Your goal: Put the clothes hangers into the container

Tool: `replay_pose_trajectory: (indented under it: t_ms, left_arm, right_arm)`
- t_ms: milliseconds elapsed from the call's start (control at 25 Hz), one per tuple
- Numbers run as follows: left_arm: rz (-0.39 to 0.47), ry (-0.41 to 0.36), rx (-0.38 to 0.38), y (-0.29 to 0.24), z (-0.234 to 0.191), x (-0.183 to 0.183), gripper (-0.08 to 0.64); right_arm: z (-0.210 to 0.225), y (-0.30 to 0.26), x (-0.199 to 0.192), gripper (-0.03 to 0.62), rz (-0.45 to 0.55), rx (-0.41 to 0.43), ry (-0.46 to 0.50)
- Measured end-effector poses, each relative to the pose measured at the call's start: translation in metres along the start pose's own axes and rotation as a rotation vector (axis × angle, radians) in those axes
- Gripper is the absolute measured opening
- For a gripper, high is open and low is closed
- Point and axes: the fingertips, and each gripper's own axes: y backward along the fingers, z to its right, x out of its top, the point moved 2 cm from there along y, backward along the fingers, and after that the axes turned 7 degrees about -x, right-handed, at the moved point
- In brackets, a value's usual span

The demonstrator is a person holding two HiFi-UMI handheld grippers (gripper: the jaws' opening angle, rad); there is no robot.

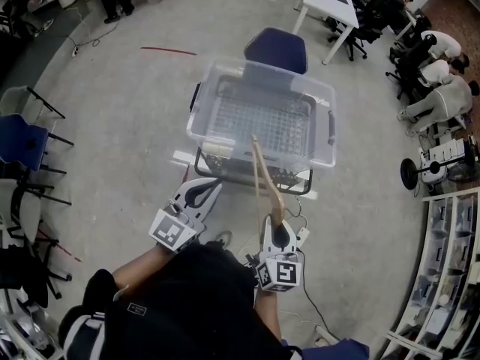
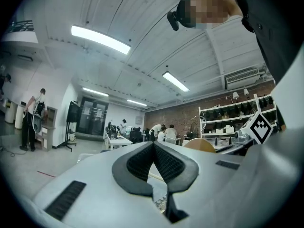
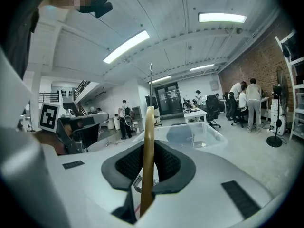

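Observation:
A clear plastic container (image 1: 225, 135) stands on a black wire cart (image 1: 241, 177) just ahead of me. My right gripper (image 1: 279, 229) is shut on a wooden clothes hanger (image 1: 262, 177), which slants up and forward so that its far end lies over the container's near rim. In the right gripper view the hanger (image 3: 149, 122) stands edge-on between the pads of the right gripper (image 3: 148, 148), its metal hook (image 3: 151, 80) pointing up, with the container (image 3: 199, 133) beyond. My left gripper (image 1: 201, 193) hangs near the cart's left corner, shut and holding nothing (image 2: 153, 145).
A blue chair (image 1: 276, 49) sits behind the container. A white desk (image 1: 330, 2) and seated people (image 1: 442, 96) are at the far right, a floor fan (image 1: 411, 173) and shelves (image 1: 450, 276) nearer. Folding chairs (image 1: 22, 145) line the left. Cables and a power strip (image 1: 303, 235) lie by my feet.

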Motion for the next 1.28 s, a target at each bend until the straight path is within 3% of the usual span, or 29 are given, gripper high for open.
replay_pose_trajectory:
  t_ms: [320, 600, 840, 1280]
  left_arm:
    - [-0.006, -0.033, 0.024, -0.013, 0.022, 0.001, 0.025]
    - [-0.003, -0.026, 0.032, -0.031, 0.002, 0.003, 0.025]
    - [0.009, 0.004, 0.059, -0.054, -0.042, -0.008, 0.025]
    - [0.068, 0.018, 0.081, -0.093, -0.153, 0.008, 0.023]
  right_arm:
    - [0.031, -0.001, 0.000, 0.071, -0.002, 0.026, 0.003]
    - [0.037, -0.029, 0.010, 0.071, -0.011, 0.056, 0.015]
    - [0.043, -0.080, 0.017, 0.071, -0.031, 0.072, 0.041]
    - [0.026, -0.195, 0.066, 0.071, -0.053, 0.127, 0.125]
